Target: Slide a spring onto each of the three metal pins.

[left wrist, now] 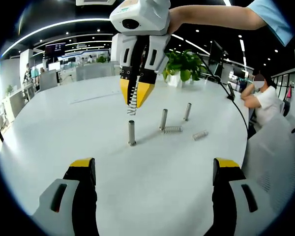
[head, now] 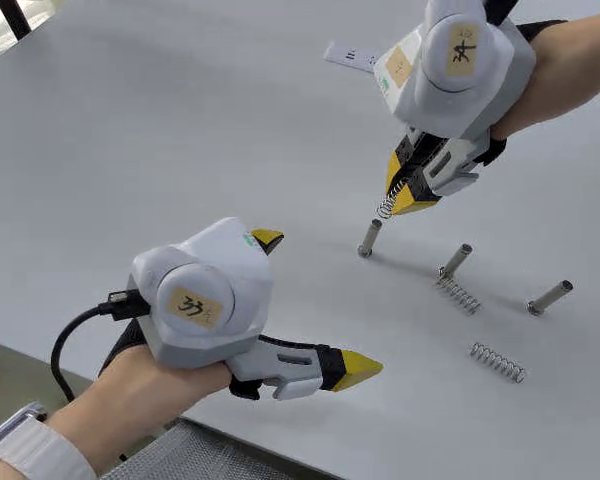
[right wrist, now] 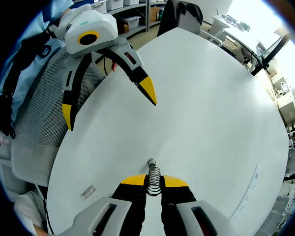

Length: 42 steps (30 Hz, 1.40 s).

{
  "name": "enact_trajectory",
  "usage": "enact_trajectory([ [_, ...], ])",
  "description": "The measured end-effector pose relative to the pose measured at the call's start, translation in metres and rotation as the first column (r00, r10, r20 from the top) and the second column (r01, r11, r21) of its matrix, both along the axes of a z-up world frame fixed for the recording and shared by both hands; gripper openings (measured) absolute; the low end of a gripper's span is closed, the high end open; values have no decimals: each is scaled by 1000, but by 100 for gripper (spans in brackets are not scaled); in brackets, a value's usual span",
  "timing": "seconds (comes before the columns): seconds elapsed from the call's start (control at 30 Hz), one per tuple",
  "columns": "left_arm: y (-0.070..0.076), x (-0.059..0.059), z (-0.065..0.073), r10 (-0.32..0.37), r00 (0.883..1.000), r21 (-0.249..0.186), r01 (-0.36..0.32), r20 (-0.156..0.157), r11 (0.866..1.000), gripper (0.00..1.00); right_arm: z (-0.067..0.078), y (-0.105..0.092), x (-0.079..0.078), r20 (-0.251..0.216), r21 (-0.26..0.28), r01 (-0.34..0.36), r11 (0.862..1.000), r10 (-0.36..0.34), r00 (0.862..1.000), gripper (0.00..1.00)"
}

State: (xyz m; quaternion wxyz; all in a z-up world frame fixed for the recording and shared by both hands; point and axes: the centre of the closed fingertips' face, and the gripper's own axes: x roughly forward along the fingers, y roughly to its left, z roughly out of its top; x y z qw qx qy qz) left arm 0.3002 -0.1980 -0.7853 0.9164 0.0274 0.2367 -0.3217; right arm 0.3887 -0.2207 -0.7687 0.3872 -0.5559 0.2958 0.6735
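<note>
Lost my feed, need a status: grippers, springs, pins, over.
Right gripper shut on spring, just above nearest pin, not on. Left gripper open, off to the side. Two loose springs on table; other pins bare. Path clear.

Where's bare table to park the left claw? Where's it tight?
Free: the wide table stretch between the left claw and the white strip. Crowded: the right side, where pins and two loose springs cluster by the right claw, shut on a spring.
</note>
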Motion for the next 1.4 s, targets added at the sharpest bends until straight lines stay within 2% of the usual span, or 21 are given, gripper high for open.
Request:
enact_trajectory([
  [0.5, 2, -3, -5, -5, 1000, 7, 5, -10, 1000, 98, -10, -1, 0, -1, -75, -24, 997, 24, 1000, 7],
  [0.97, 3, -3, -8, -8, 1000, 3, 8, -20, 1000, 97, -12, 4, -3, -3, -77, -37, 996, 37, 999, 7],
  [1.4, 3, -5, -11, -8, 999, 4, 8, -33, 1000, 96, -21, 3, -5, -5, -101, -54, 993, 54, 999, 7],
])
